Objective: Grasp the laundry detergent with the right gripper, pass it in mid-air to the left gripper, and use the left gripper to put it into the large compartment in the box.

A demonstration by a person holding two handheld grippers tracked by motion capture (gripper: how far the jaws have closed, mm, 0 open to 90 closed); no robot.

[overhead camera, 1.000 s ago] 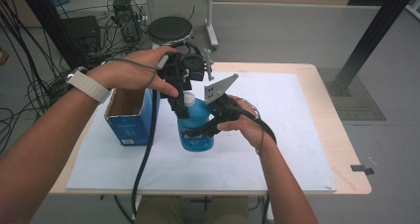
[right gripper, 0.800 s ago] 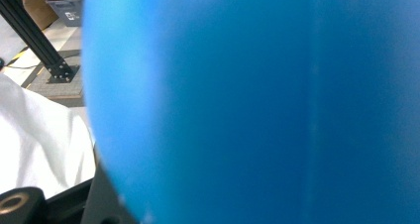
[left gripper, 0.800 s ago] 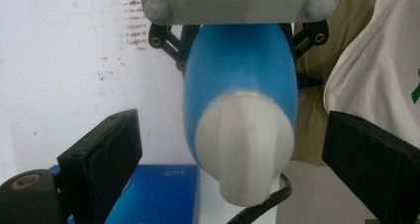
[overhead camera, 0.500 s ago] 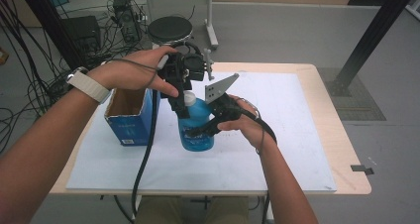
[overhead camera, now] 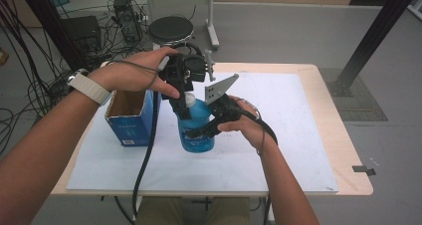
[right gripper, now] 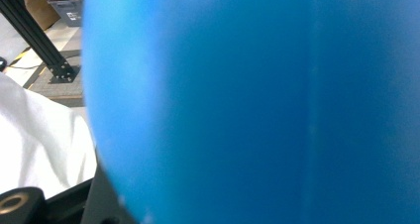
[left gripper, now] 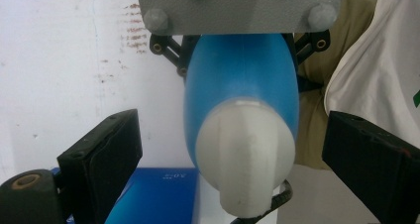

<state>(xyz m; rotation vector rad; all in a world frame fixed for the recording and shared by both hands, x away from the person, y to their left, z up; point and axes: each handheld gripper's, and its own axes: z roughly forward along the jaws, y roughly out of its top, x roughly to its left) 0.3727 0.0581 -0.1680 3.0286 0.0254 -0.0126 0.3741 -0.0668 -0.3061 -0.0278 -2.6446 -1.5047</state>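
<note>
A translucent blue plastic bottle (overhead camera: 196,130) with a white ribbed cap (overhead camera: 189,98) stands upright on the white sheet (overhead camera: 278,150) that covers the light wooden table (overhead camera: 343,150), a little left of the middle of the high view. The right gripper (overhead camera: 196,133) comes at it from the right of that frame and is clamped on the bottle's body; in the right gripper view the blue wall (right gripper: 257,105) sits so close that the pads are hard to make out, so the contact itself is probably there rather than plainly seen. The left gripper (overhead camera: 181,103) hangs over the bottle from above, pointing down. In the left gripper view the white cap (left gripper: 245,159) sits between its two black jaws, which stand apart with a clear gap on each side and do not press on it. Just left of the bottle, at centre left of the high view, stands an open blue cardboard box (overhead camera: 130,121) on the same sheet.
</note>
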